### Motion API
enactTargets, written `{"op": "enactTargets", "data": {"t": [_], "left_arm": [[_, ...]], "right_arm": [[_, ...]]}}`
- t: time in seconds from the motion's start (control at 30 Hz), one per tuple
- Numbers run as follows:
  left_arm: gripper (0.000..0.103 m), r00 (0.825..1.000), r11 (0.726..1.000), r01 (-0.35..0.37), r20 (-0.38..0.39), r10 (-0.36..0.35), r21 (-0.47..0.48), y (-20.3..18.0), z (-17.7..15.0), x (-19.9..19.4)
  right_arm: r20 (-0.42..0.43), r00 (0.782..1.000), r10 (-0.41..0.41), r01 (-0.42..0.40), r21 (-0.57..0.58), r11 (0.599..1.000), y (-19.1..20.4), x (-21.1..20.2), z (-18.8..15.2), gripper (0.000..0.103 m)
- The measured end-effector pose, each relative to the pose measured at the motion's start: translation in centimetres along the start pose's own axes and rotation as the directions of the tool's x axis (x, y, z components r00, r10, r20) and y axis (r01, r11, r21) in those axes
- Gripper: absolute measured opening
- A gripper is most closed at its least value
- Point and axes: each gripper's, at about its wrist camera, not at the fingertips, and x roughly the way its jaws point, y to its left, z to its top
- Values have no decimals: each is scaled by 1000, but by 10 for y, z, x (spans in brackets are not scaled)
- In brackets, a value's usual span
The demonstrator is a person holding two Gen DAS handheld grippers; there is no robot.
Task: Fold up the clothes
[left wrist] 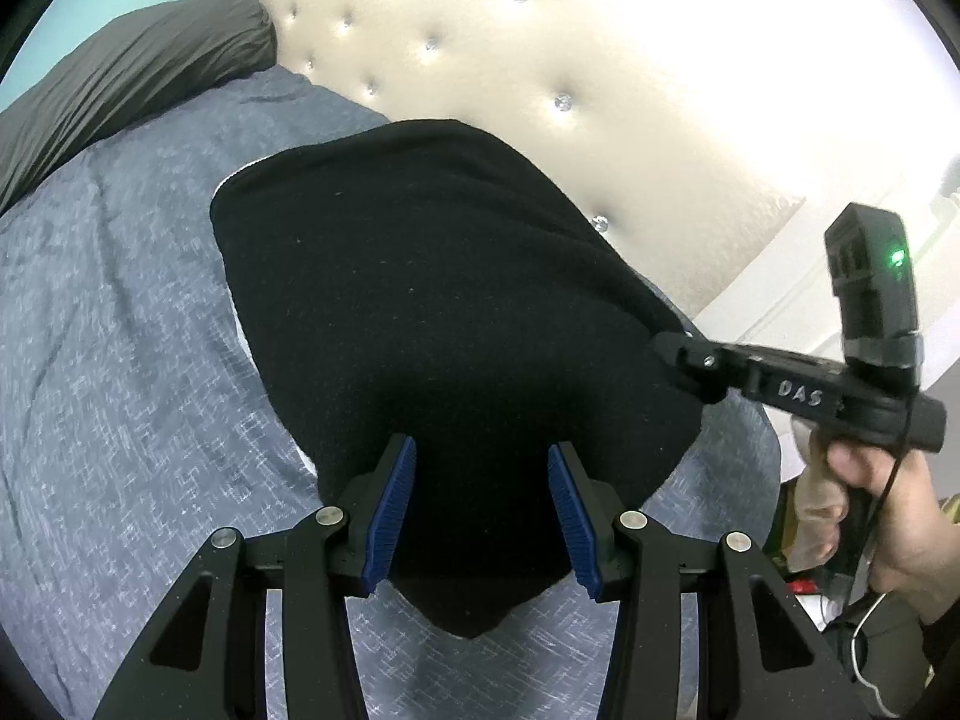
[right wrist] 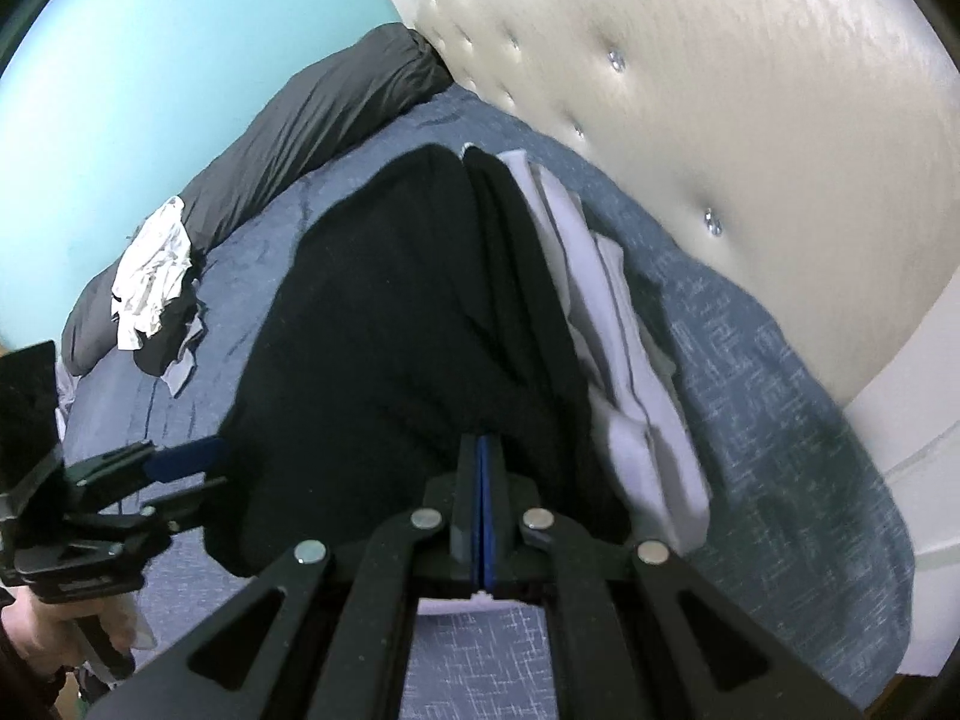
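A black garment (left wrist: 444, 324) lies spread on a blue-grey bedspread (left wrist: 120, 360) beside a cream tufted headboard (left wrist: 510, 60), worked from two sides. The right hand-held gripper (right wrist: 485, 480) is pinched tight on the garment's near edge, blue pads pressed together with dark cloth bunched just ahead of them. The left hand-held gripper (left wrist: 480, 504) stands wide, its blue fingers (left wrist: 390, 516) straddling the cloth's near end and gripping nothing.

The risk, as judged here, sits with that one-sided hold: if the right side pulls or lifts while the left remains unclamped, the cloth is likely to drag and skew, leaving a crooked fold. The pinch is also close to the hem, so heavy knit could slide free. Just to the right of the right hand-held gripper lies a pale lilac garment (right wrist: 624, 360), touching the black one; a sweep that way could snag or rumple it.

Ahead and to the left of the right hand-held gripper, well apart, a crumpled heap of clothes (right wrist: 156, 276) rests against a dark grey pillow (right wrist: 300, 120).
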Motion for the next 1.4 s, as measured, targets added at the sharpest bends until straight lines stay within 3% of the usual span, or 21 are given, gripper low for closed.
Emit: {"op": "enactTargets", "data": {"t": [0.3, 0.67, 1.4], "left_arm": [[49, 999, 1000, 16, 31, -16, 25, 1, 1, -10], [49, 994, 996, 62, 83, -67, 61, 4, -11, -42], [51, 975, 996, 59, 210, -72, 68, 40, -68, -124]], "right_arm": [[92, 996, 16, -24, 82, 996, 5, -23, -2, 0], [214, 976, -32, 15, 82, 997, 49, -59, -15, 0], [353, 926, -132, 97, 113, 989, 129, -90, -71, 1]]}}
